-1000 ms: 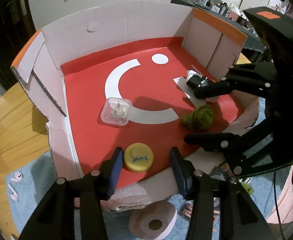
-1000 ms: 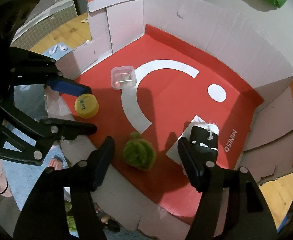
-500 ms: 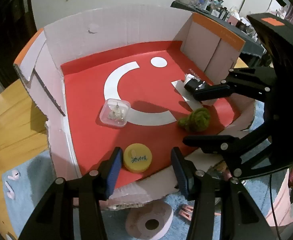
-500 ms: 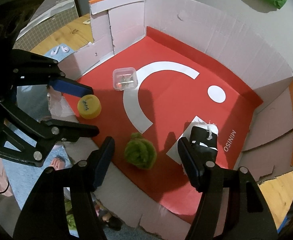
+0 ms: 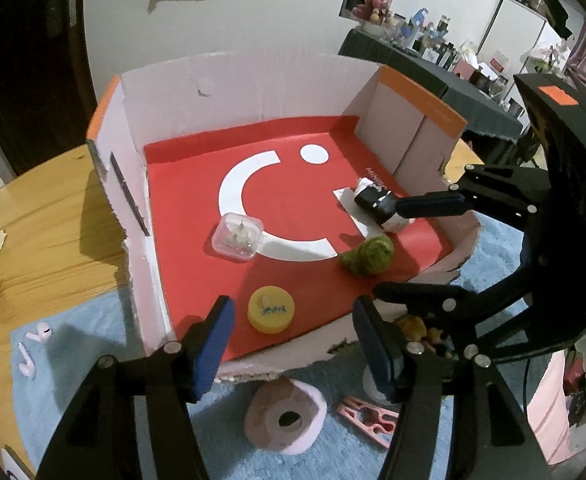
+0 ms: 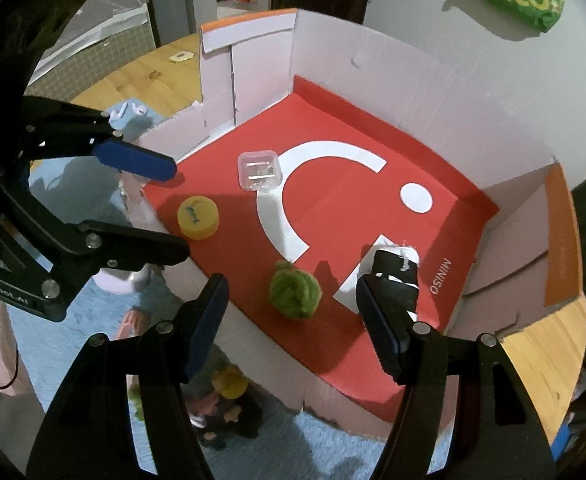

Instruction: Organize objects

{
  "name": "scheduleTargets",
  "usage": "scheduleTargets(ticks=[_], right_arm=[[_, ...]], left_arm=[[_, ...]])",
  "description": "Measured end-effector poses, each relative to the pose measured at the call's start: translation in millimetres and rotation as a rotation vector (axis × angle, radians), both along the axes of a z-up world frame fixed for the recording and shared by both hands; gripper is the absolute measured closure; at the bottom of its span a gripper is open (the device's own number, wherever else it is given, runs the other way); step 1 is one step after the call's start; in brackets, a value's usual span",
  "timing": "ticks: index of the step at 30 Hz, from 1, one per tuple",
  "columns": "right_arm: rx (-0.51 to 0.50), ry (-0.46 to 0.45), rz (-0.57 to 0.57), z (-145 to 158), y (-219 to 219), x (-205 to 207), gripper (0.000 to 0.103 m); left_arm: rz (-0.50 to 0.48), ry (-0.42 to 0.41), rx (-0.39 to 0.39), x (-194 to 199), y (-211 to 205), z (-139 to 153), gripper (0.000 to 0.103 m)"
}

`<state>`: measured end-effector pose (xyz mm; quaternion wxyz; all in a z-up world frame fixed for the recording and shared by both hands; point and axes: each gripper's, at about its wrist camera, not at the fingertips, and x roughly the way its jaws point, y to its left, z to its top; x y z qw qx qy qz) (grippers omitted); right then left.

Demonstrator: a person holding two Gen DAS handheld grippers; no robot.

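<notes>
In the left wrist view, four things lie in the box (image 5: 253, 92). The round cap (image 5: 271, 309) is nearest. The little case (image 5: 238, 237) lies farther in, to the left. The yarn ball (image 5: 369, 256) is on the right, and the small roll (image 5: 379, 204) lies just behind it. Outside, near the box's front wall, sit a tape ring (image 5: 287, 418) and a clip (image 5: 369, 416) on the mat (image 5: 73, 380). Two earbuds (image 5: 33, 346) lie to the left.

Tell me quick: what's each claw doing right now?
Left claw: opening, empty; yellow cap lies in the box beyond it.
Right claw: open, holding nothing.
</notes>
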<state>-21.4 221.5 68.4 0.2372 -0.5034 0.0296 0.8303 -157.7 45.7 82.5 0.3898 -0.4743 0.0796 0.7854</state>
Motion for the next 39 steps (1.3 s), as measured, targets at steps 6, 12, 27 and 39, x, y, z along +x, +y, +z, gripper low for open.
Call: scheduleTargets(ticks=[6,12,27,39], right_arm=[[0.01,0.051,-0.048,18.0,-1.4,9.2,0.034],[0.011,0.117,-0.095,38.1,-5.4,21.5,0.034],[0.076,0.283,-0.196,82.9,-50.7,66.3,0.018],[0.166,0.344,-0.279,91.3,-98.9,99.4,0.01]], left_arm=[[0.031,0.031,0.04,7.3,-11.8,12.9,0.034],[0.055,0.093,0.072,22.7,-26.1,32.1,0.031],[0.104,0.284,0.119,86.3,-56.7,79.2,0.017],[0.196,0.361,0.175,124.5,-82.6,91.0,0.007]])
